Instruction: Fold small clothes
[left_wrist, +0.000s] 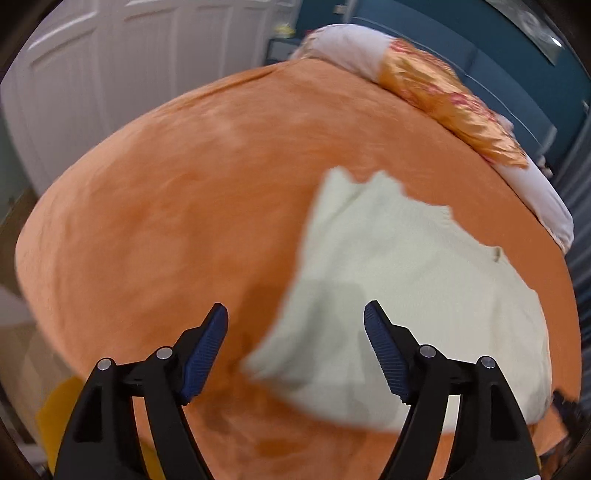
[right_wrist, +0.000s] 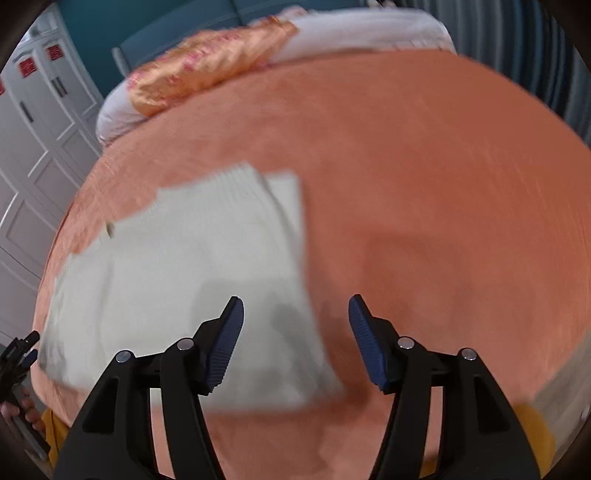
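- Left wrist view: left gripper (left_wrist: 295, 325) over near left corner of cream garment (left_wrist: 388, 295); jaws apart, nothing between pads.
- Right wrist view: right gripper (right_wrist: 295, 317) over near right corner of same garment (right_wrist: 192, 273); jaws apart, empty.
- Garment location: flat on orange bedspread (left_wrist: 166, 206), near edge of bed, partly folded by the look of its layered far edge.
- Step in hand, judged: between folds, both corners free of any grip.
- Next move, judged: lower each gripper onto an edge, pinch a single layer, lift evenly, carry across.
- Containers: none visible; pillows (right_wrist: 207, 62) only at far end of bed.
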